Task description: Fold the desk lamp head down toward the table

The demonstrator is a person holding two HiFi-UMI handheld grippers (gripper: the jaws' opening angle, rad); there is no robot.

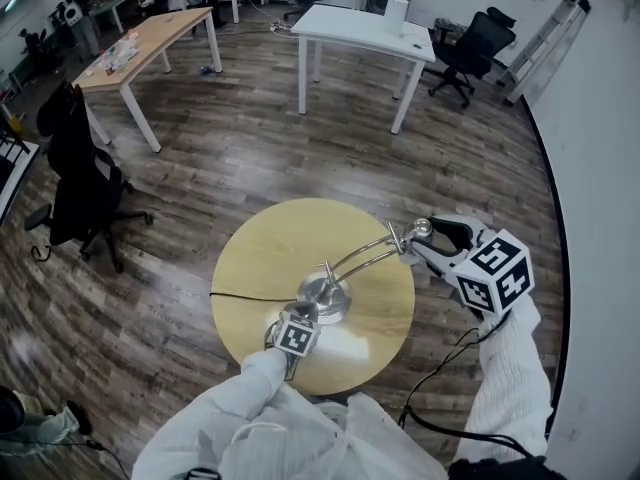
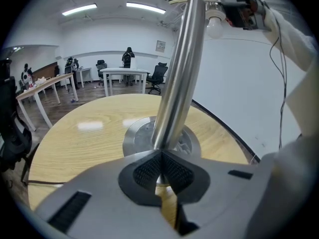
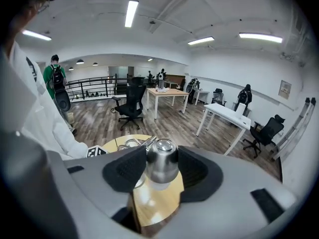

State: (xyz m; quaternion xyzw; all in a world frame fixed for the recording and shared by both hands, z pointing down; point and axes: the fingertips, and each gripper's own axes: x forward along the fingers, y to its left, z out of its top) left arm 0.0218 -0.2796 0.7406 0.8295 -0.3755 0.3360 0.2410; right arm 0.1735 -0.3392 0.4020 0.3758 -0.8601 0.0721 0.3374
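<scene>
Desk lamp (image 1: 345, 273) stands near the middle of a round wooden table (image 1: 265, 243), its chrome base (image 1: 325, 295) flat on the top. Its thin double arm (image 1: 362, 255) rises from the base and curves out toward the table's right edge. The lamp head (image 1: 421, 229) sits at the far end of that arm, raised above the table rim.

The right gripper (image 1: 432, 240) is at the head. In the right gripper view its jaws are spread wide with the shiny head (image 3: 162, 169) between them. One pad (image 3: 128, 166) is right beside the metal, touching or not I cannot tell, and the other shows a narrow gap.

The left gripper (image 1: 303, 315) is low at the lamp's foot. In the left gripper view its jaws are pressed together, tips meeting just in front of the pole (image 2: 177, 68) where it joins the base. Nothing is between the pads. Whether the tips touch the pole is unclear. The white bulb (image 2: 215, 27) shows at the top of that view.

A black cord (image 1: 250, 297) runs from the base across the table to its left edge. Both arms wear white sleeves (image 1: 505, 378). Around the table is a dark plank floor (image 1: 230, 158), with a white desk (image 1: 365, 28), a wooden desk (image 1: 150, 40) and a black office chair (image 1: 80, 183) farther off.
</scene>
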